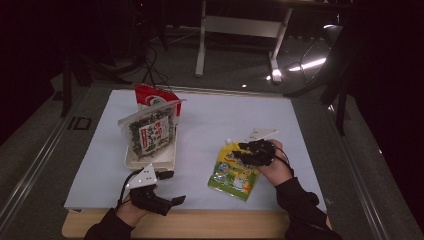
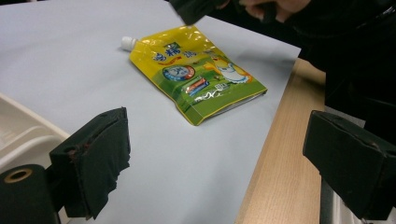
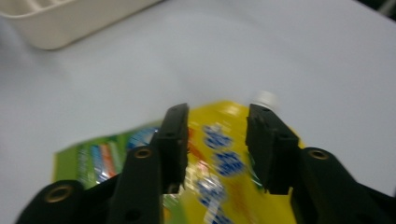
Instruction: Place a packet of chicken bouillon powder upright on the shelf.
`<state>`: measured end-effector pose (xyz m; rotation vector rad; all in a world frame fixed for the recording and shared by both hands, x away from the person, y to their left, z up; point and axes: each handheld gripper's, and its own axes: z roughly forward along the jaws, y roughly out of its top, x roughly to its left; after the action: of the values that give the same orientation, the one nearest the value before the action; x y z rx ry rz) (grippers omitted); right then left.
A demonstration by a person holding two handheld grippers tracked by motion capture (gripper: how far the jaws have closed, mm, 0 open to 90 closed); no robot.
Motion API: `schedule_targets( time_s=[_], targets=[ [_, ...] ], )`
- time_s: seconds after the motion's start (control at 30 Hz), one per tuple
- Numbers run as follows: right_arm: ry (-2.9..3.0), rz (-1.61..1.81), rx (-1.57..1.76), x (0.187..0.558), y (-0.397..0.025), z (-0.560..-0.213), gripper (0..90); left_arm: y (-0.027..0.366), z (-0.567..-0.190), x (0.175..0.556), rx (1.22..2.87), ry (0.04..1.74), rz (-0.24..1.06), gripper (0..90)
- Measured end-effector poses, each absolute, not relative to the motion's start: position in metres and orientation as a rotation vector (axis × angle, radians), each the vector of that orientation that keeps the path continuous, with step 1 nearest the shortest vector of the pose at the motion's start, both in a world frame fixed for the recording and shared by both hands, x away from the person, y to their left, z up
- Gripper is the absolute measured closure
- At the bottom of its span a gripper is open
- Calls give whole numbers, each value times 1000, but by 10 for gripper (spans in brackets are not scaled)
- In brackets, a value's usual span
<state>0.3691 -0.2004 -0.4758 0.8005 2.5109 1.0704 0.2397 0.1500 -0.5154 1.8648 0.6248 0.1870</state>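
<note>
High view: my right gripper (image 1: pixel 250 150) hangs half open over the yellow pouch (image 1: pixel 233 172); my left gripper (image 1: pixel 167 187) is wide open, empty, near the white tray (image 1: pixel 150 159) of snack bags (image 1: pixel 150 131).

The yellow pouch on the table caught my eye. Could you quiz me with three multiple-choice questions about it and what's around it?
1. Where does the pouch lie?
A. in the tray
B. flat on the white sheet
C. on the floor

2. What colour is its cap?
A. white
B. red
C. black

3. How does the left hand-held gripper stand?
A. shut on the pouch
B. shut on the tray
C. open, holding nothing

Answers:
1 B, it lies on the sheet, apart from the tray.
2 A, the left gripper view shows a white cap.
3 C, its jaws stand wide apart over sheet and table edge.
</note>
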Motion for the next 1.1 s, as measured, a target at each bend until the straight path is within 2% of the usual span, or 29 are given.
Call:
schedule_targets(
  time_s=[0.03, 0.4, 0.77, 1.1],
  targets=[
    [2490, 1055, 824, 370, -214, -473, 515, 150, -516, 240, 1866, 624, 186, 85],
    [2412, 992, 1031, 385, -268, -472, 451, 148, -517, 242, 1871, 624, 183, 85],
    [2467, 942, 1185, 402, -285, -500, 396, 148, -519, 243, 1877, 626, 176, 85],
    [2555, 903, 1215, 414, -282, -519, 353, 148, -519, 243, 1879, 627, 176, 85]
  ],
)
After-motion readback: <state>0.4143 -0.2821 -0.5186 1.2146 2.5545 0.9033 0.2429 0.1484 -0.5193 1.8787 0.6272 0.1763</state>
